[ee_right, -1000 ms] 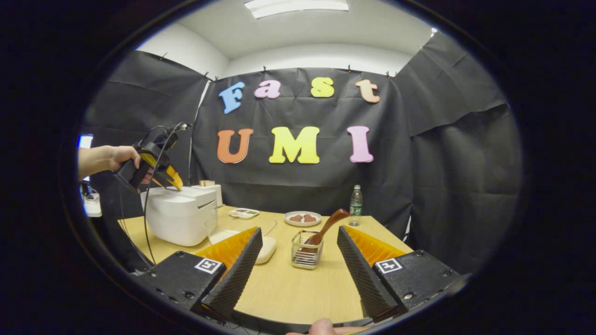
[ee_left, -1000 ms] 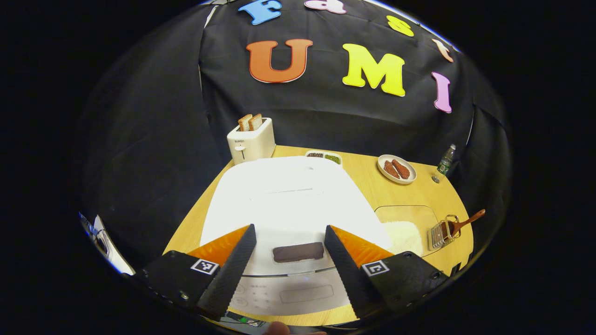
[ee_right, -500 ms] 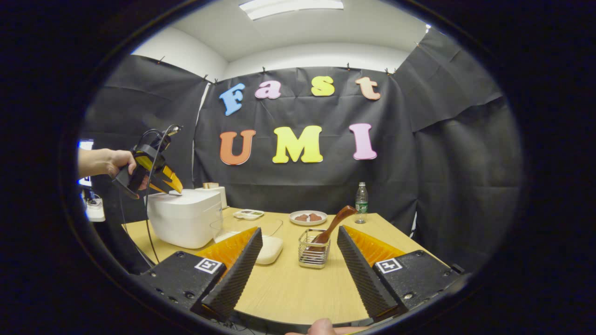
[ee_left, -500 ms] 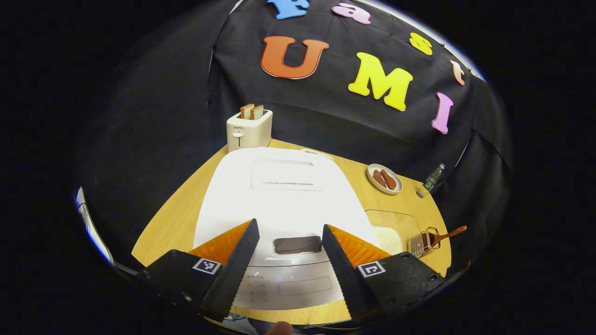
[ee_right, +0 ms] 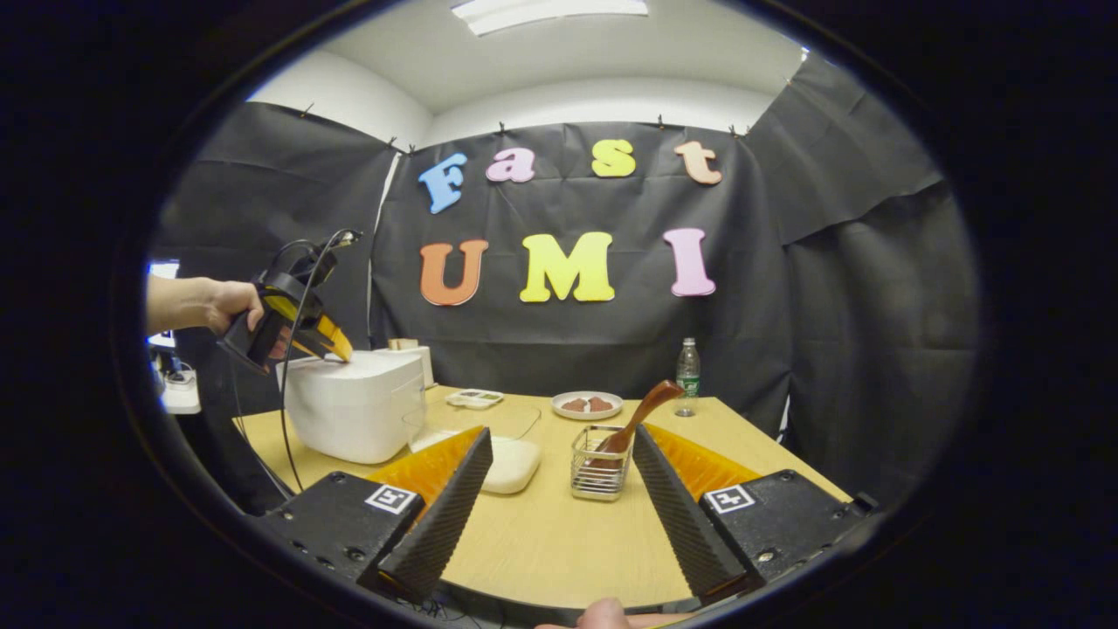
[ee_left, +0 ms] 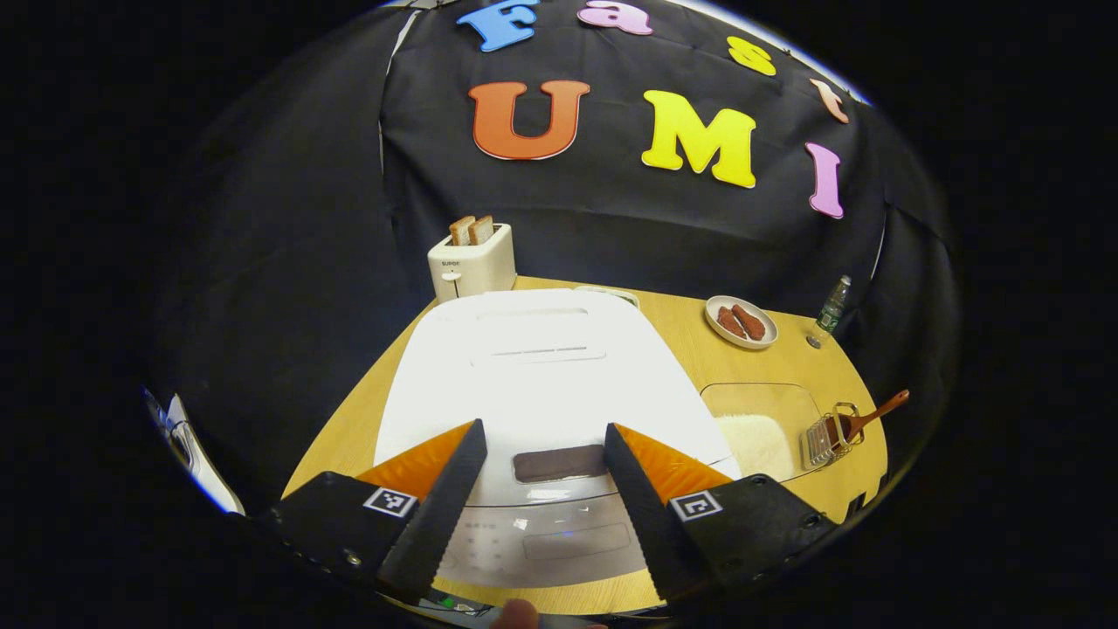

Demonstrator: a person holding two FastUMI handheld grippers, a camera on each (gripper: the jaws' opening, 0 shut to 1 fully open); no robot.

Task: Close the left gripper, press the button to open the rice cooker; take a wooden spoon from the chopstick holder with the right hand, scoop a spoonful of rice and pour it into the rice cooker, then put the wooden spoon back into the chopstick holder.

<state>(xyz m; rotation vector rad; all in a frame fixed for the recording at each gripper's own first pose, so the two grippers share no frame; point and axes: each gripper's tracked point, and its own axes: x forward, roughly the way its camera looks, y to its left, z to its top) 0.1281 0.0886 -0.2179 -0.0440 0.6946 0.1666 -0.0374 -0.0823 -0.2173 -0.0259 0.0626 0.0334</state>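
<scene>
Drifted slightly above the rice cooker (ee_left: 541,376) since a moment ago, left gripper (ee_left: 541,472) spread wide, holding nothing (lid shut). Must close before pressing the button (ee_left: 560,463). Right gripper (ee_right: 559,489) equally wide and empty, facing the wooden spoon (ee_right: 636,419).

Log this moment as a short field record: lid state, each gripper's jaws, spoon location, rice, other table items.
lid: rice cooker shut
button: dark bar at lid front, seen between the jaws, not visibly pressed
left gripper: jaws open, above cooker front
right gripper: jaws open, holding nothing, facing the holder
wooden spoon: in chopstick holder, handle tilted
rice: white heap in clear tray beside cooker
other: toaster, plate, bottle
</scene>
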